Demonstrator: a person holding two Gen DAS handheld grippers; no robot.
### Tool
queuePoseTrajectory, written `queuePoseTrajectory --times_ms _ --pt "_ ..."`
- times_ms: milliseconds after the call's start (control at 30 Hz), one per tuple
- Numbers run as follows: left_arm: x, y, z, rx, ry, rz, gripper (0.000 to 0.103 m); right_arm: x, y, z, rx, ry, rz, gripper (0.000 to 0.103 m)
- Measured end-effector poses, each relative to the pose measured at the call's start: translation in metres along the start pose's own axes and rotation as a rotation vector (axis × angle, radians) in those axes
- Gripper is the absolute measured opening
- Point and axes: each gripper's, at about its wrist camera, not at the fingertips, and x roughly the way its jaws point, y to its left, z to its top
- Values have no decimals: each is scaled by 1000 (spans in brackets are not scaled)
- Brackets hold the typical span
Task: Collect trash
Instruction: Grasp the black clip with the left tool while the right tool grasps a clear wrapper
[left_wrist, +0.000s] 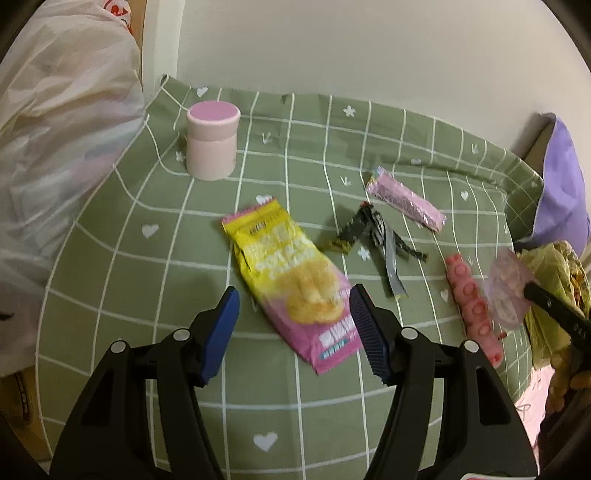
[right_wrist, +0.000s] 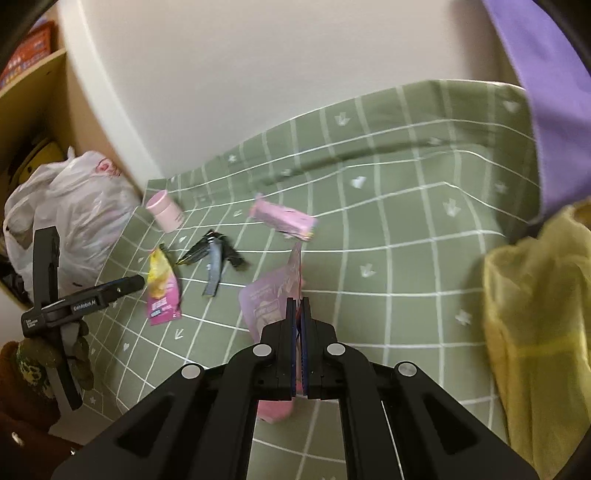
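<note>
My left gripper (left_wrist: 293, 325) is open above a yellow and pink snack bag (left_wrist: 291, 280) that lies flat on the green checked cloth (left_wrist: 147, 295); its blue pads do not touch the bag. My right gripper (right_wrist: 300, 306) is shut on a pale pink translucent pouch (right_wrist: 269, 299), lifted off the cloth. In the left wrist view that pouch (left_wrist: 508, 291) hangs at the far right from the right gripper (left_wrist: 528, 290). Dark torn wrappers (left_wrist: 373, 236) and a pink bar wrapper (left_wrist: 404, 203) lie further back.
A pink lidded jar (left_wrist: 212, 142) stands at the back left, and a pink ridged piece (left_wrist: 472, 310) lies at the right. A yellow bag (right_wrist: 535, 332) hangs at the right, with purple cloth (right_wrist: 546, 110) behind it. A white plastic bag (left_wrist: 55, 147) bulges at the left edge.
</note>
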Motion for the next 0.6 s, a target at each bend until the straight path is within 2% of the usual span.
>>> queuePoseTrajectory --times_ms 100,167,233,333,467,600 --pt "-1 -1 12 12 -32 -46 59 -6 -3 -4 9 -9 -18 3" --pt "-1 -12 21 85 -53 -94 59 -7 -5 -6 12 -9 -26 3" --pt "3 -23 28 154 -61 -110 59 -10 -8 -10 16 -7 -34 3" --pt "23 -45 44 235 -30 -151 59 -12 -12 -13 26 0 -42 3" --pt "52 -65 57 259 21 -152 59 -19 -12 -18 29 3 -58 3" --pt "81 -75 63 219 76 -87 59 -29 -15 -23 33 -2 -76 3"
